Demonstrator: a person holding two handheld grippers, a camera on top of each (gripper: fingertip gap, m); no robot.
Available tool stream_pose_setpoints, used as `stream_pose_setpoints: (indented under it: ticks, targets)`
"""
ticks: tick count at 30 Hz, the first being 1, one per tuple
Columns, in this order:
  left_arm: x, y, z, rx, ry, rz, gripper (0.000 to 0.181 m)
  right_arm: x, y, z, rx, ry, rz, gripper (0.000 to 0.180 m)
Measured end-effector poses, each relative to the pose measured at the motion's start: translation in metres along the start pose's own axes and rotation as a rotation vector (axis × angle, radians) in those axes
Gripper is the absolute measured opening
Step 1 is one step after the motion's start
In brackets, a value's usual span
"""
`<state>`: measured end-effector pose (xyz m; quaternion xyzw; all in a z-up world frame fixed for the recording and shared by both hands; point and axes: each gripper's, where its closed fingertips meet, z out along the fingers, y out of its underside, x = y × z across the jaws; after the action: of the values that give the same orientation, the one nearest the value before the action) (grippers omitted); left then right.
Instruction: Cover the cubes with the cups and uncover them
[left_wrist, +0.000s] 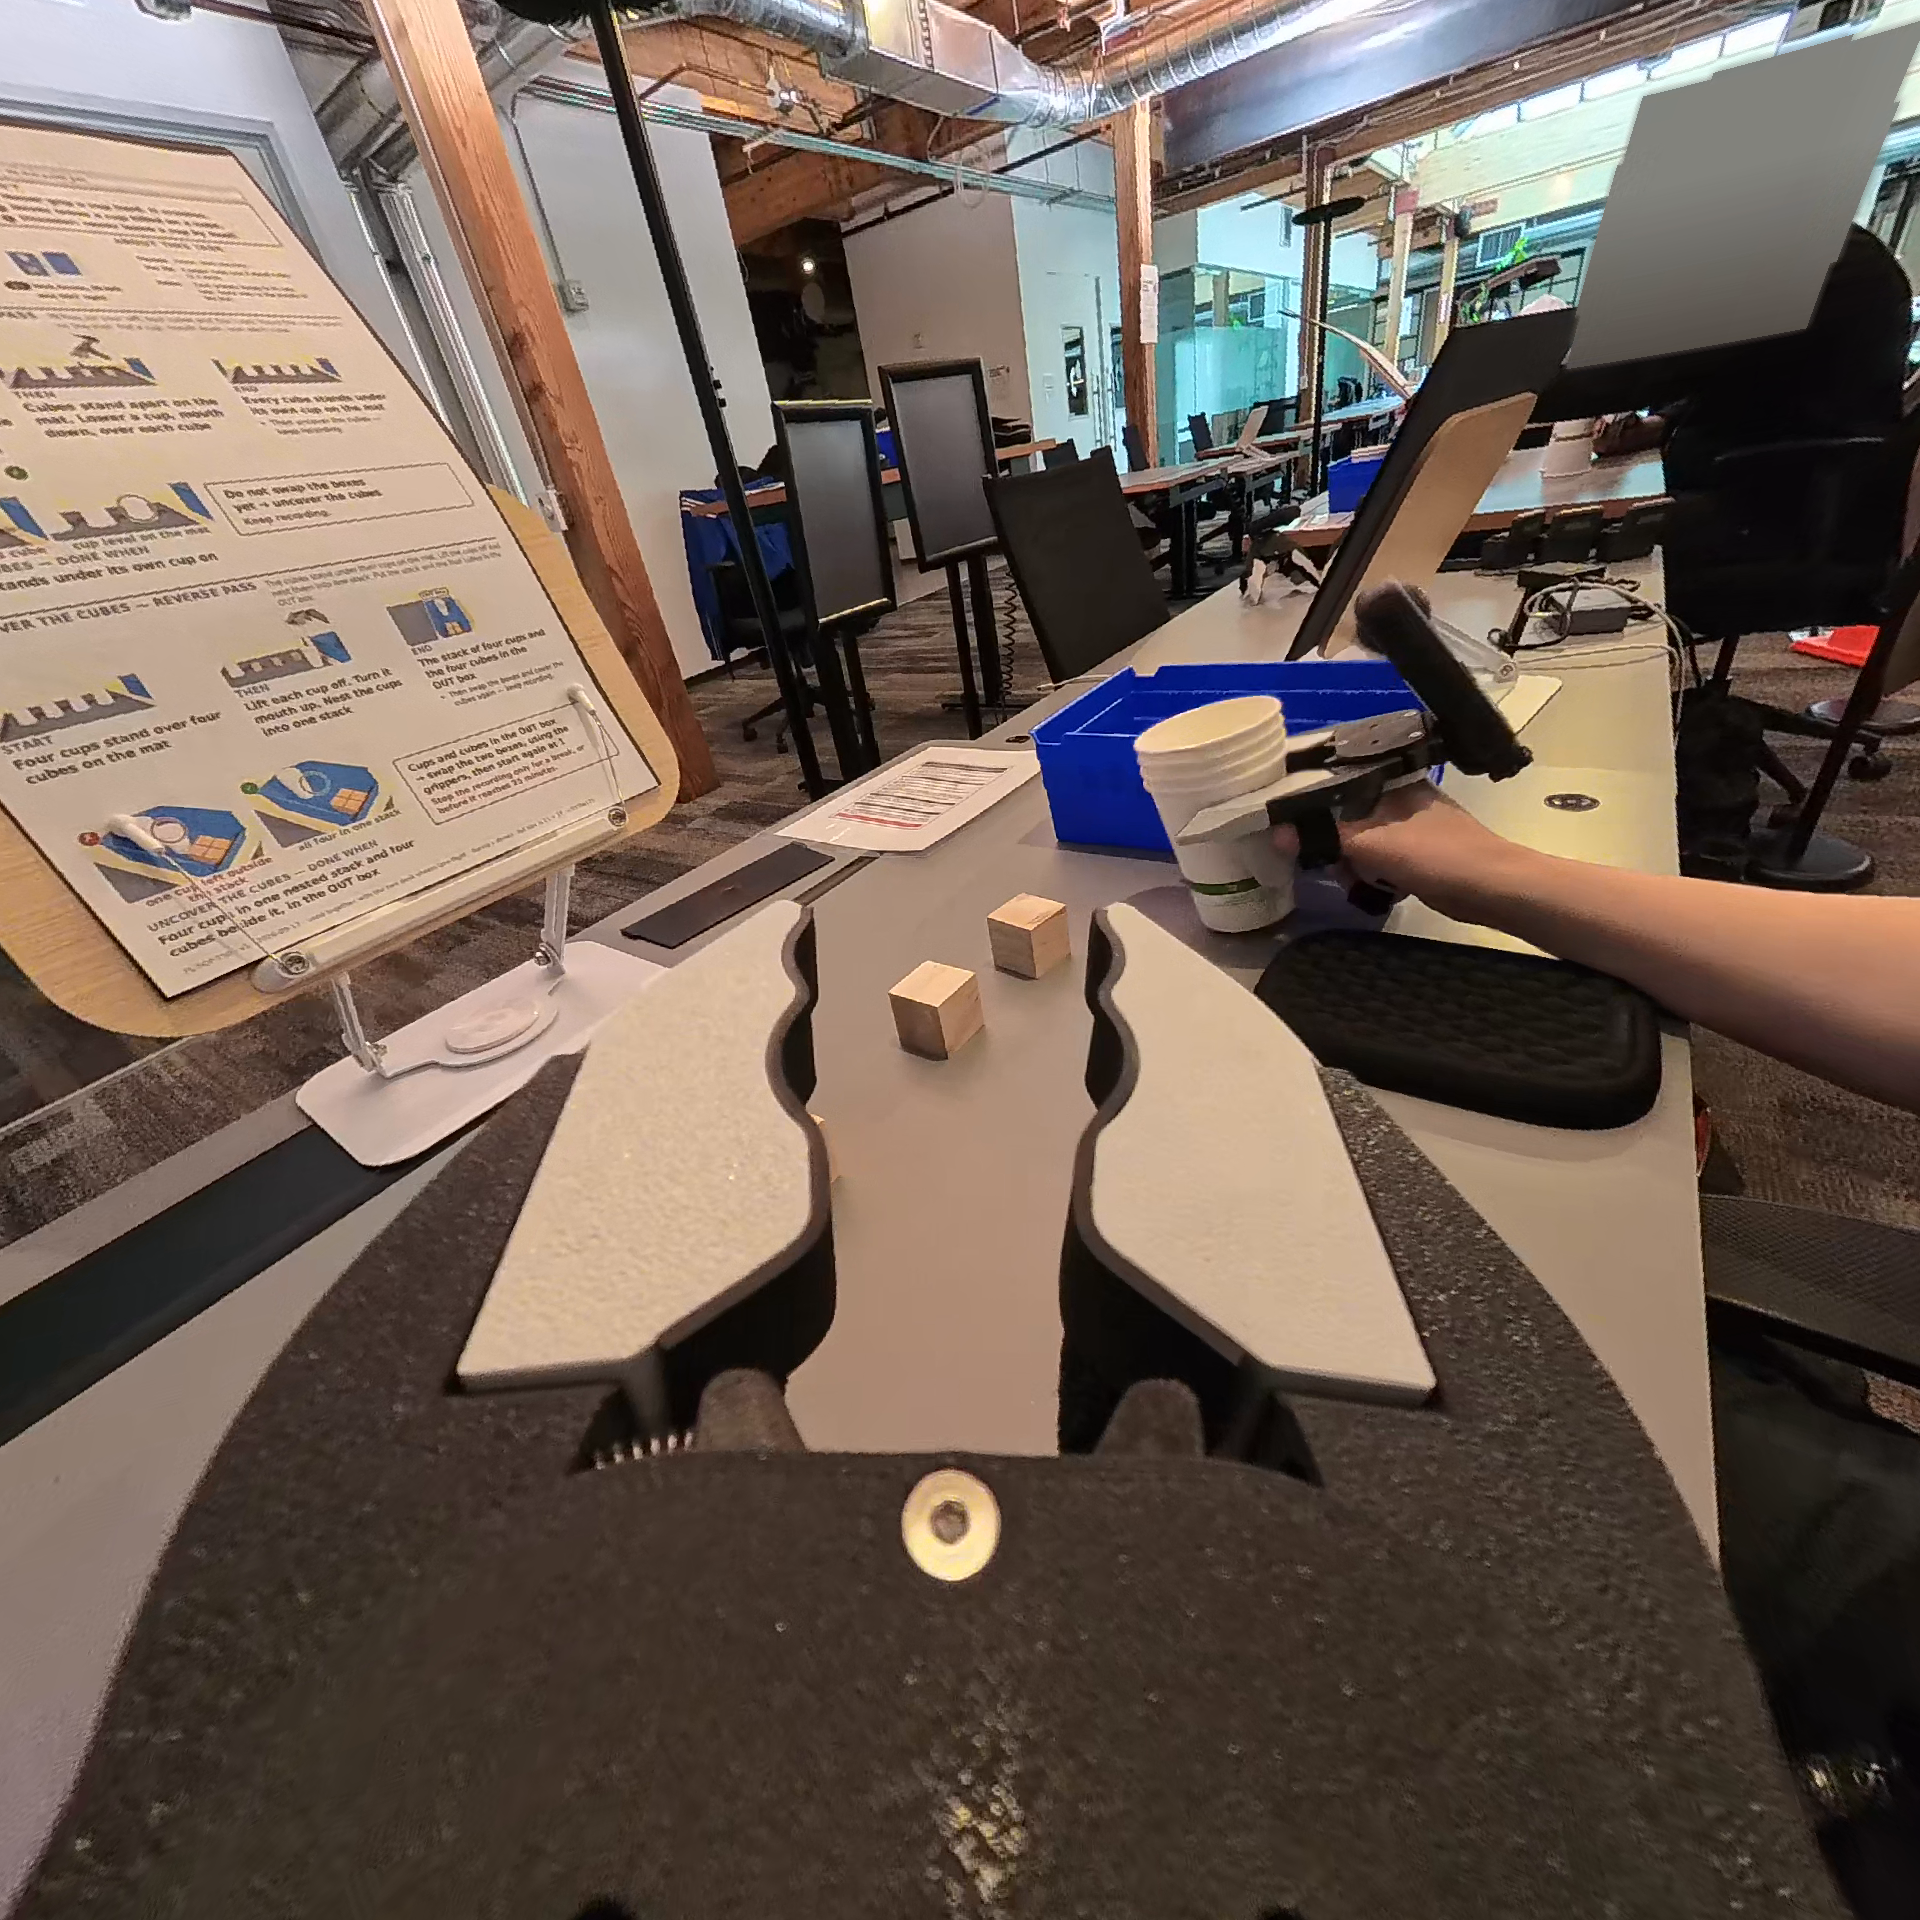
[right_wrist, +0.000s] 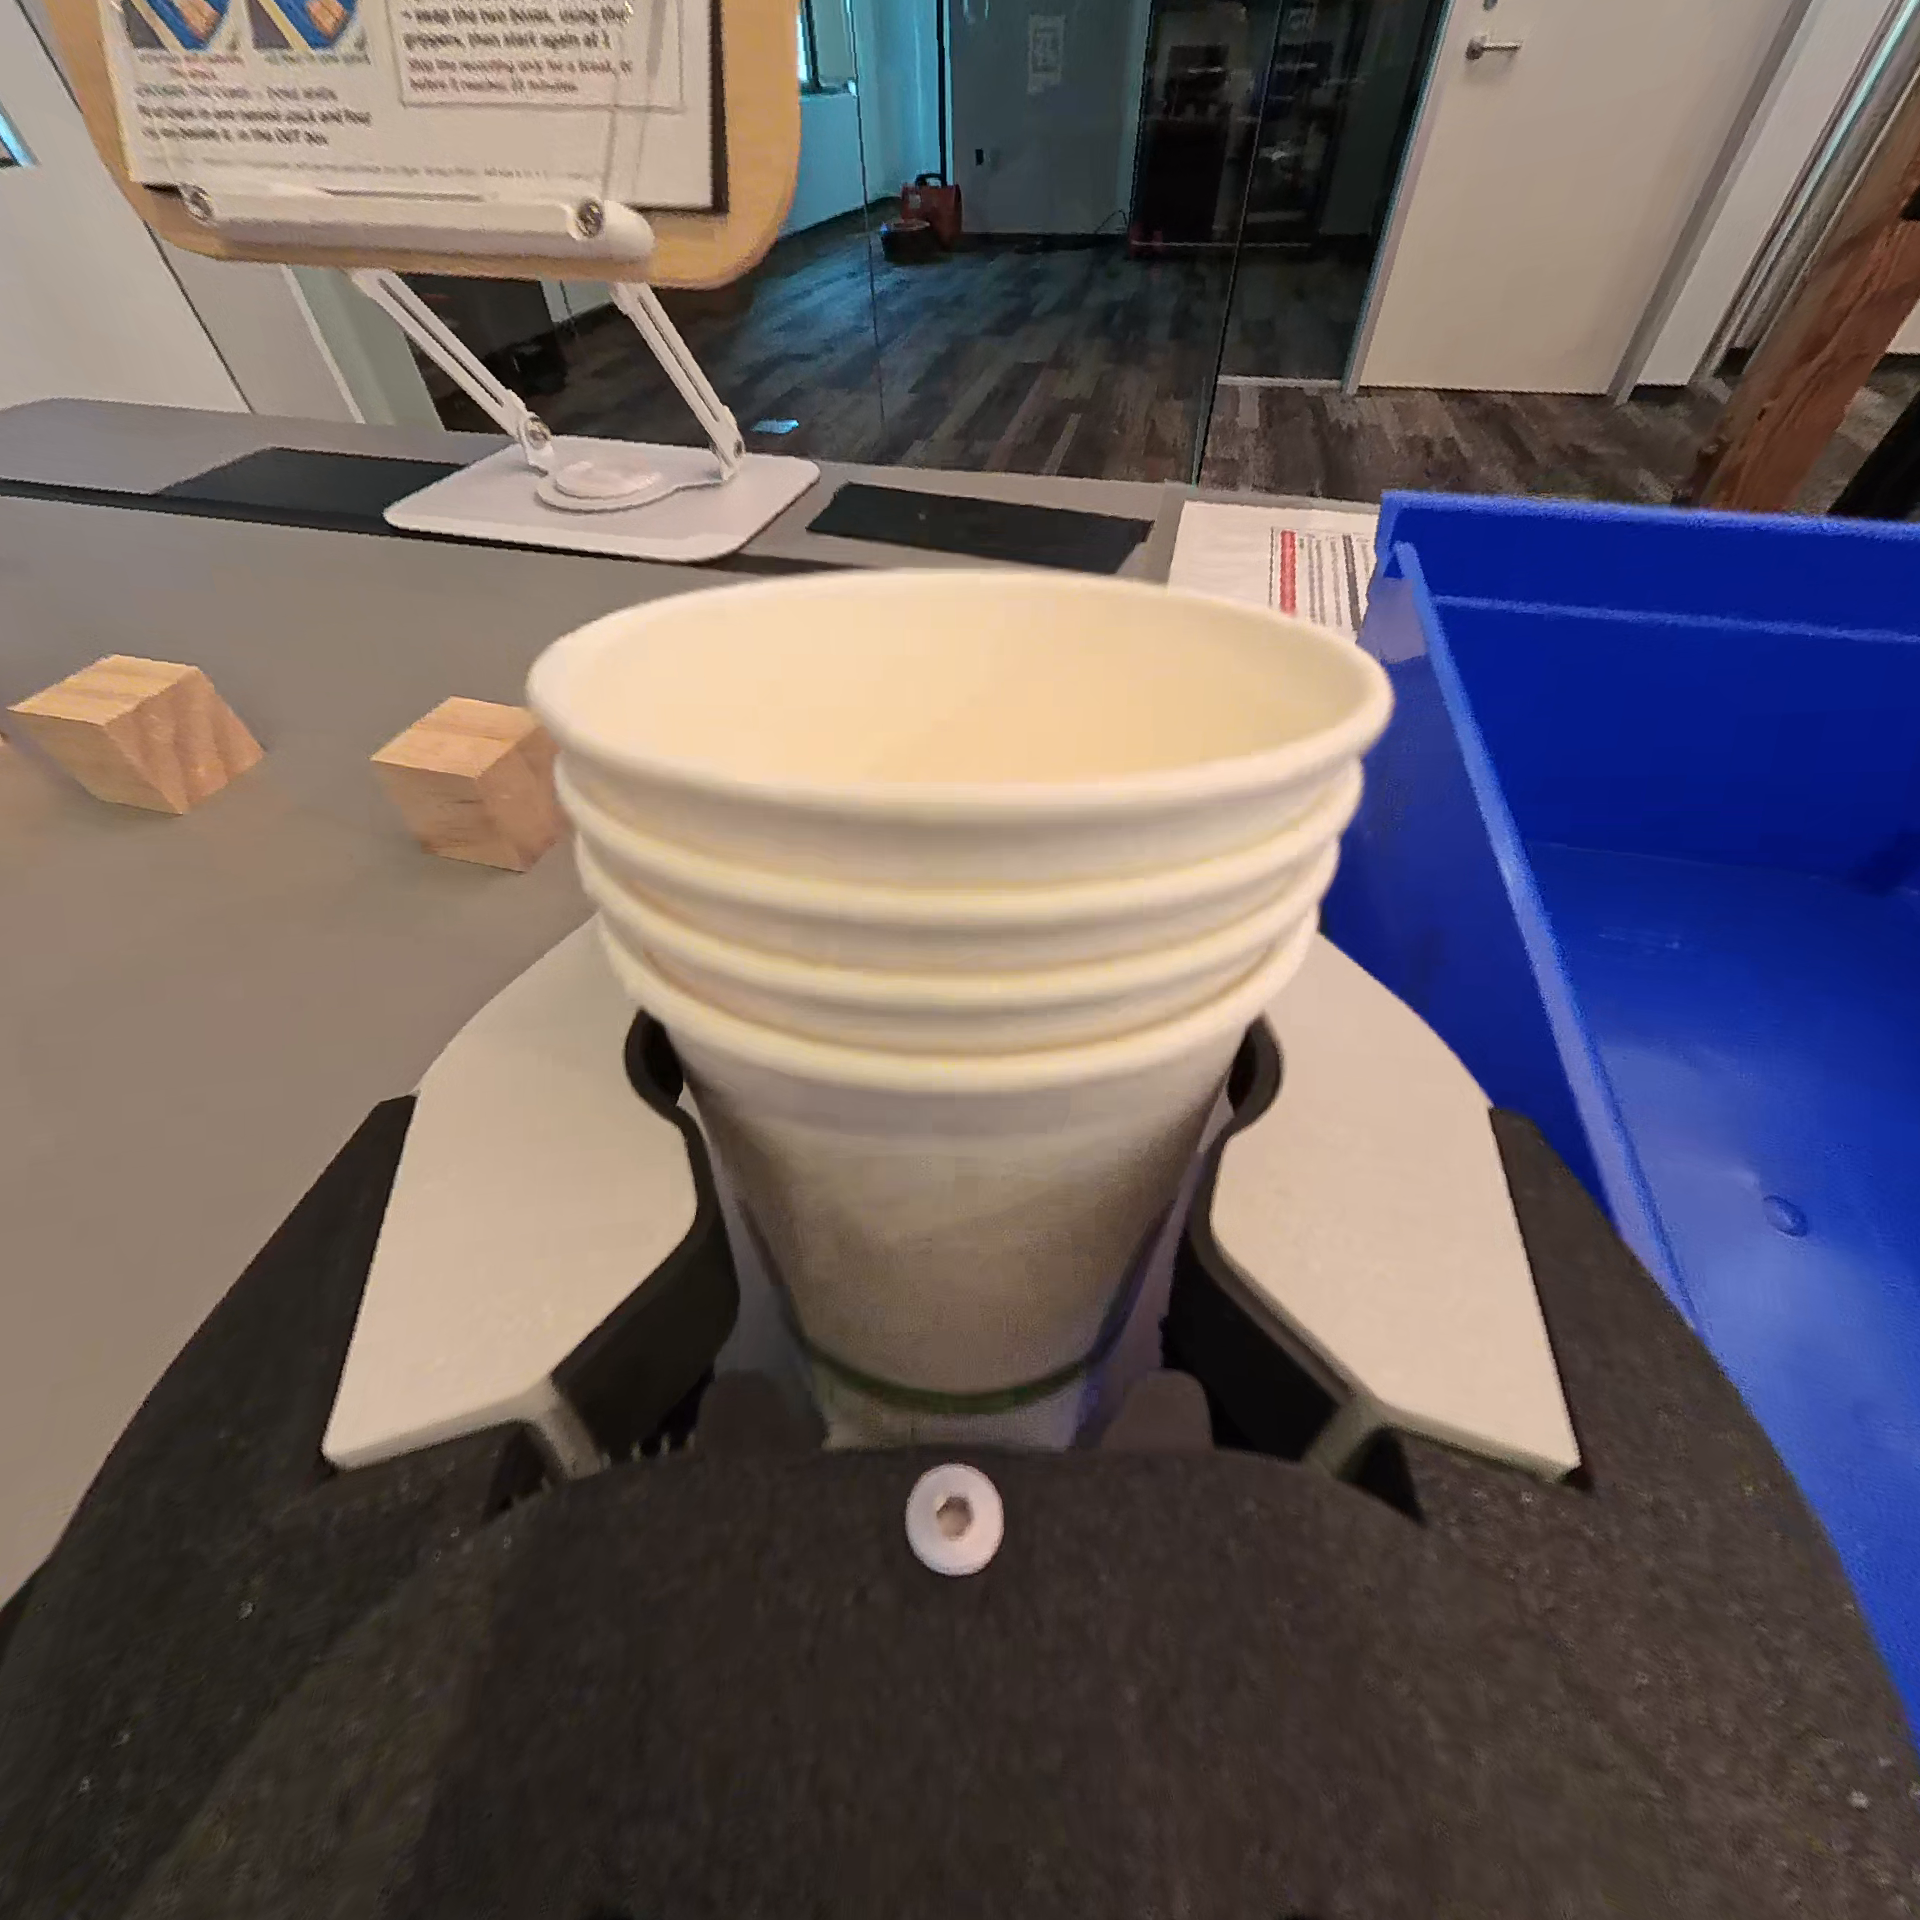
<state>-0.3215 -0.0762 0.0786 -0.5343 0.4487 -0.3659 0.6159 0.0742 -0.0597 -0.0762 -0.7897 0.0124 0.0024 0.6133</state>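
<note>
Right claw (right_wrist: 951, 1195) grips four cups (right_wrist: 956, 862); perhaps three cubes (left_wrist: 935, 1008)

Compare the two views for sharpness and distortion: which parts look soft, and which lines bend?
Left wrist view: cubes sharp, the board's edges bow from the wide lens. Right wrist view: cup stack rims slightly soft, the board above blurred, the bin wall stretched toward the corner.
</note>
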Motion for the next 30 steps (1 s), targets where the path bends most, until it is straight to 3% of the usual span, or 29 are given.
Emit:
stream_pose_setpoints:
  ticks: [11, 15, 19, 23, 30]
  targets:
    - [-0.001, 0.006, 0.000, -0.016, -0.009, -0.011, 0.049, -0.020, -0.034, -0.016, -0.006, -0.129, 0.017, 0.104]
    - [-0.001, 0.006, 0.000, -0.026, -0.015, -0.002, 0.049, -0.002, -0.095, -0.034, 0.079, -0.162, 0.022, 0.104]
    - [0.001, 0.002, -0.001, -0.022, -0.022, 0.008, 0.048, 0.068, -0.157, -0.043, 0.148, -0.078, 0.007, 0.104]
    - [0.005, -0.003, -0.002, -0.011, -0.039, 0.018, 0.047, 0.135, -0.144, -0.014, 0.109, -0.052, 0.082, 0.104]
    - [0.005, -0.007, -0.004, -0.051, -0.097, 0.060, 0.048, 0.176, -0.077, 0.040, 0.011, -0.032, 0.120, 0.105]
